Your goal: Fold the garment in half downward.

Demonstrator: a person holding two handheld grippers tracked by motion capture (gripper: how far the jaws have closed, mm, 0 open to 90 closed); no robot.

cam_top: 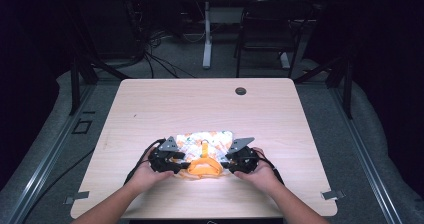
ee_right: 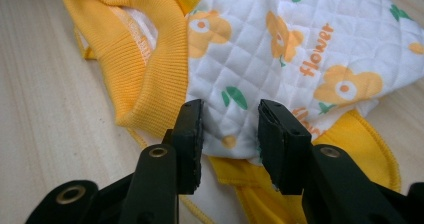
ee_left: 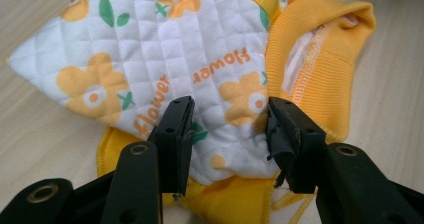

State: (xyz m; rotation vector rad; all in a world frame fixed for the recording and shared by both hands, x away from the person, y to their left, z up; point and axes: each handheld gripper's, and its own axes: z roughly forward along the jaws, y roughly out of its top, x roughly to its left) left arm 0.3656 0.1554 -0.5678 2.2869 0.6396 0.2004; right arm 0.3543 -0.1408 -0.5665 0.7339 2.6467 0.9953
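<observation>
A small quilted flower-print garment (cam_top: 207, 146) with yellow ribbed trim lies low and centre on the tabletop (cam_top: 150, 109). The left gripper (ee_left: 230, 126) and right gripper (ee_right: 230, 126) flank it, fingers apart over its edges. It looks light and floppy; the thicker ribbed hems seem the surest hold.

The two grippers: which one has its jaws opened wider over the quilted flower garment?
The left gripper: its jaws stand further apart, spanning an orange flower print on the white quilted garment. The right gripper shows a narrower gap.
</observation>
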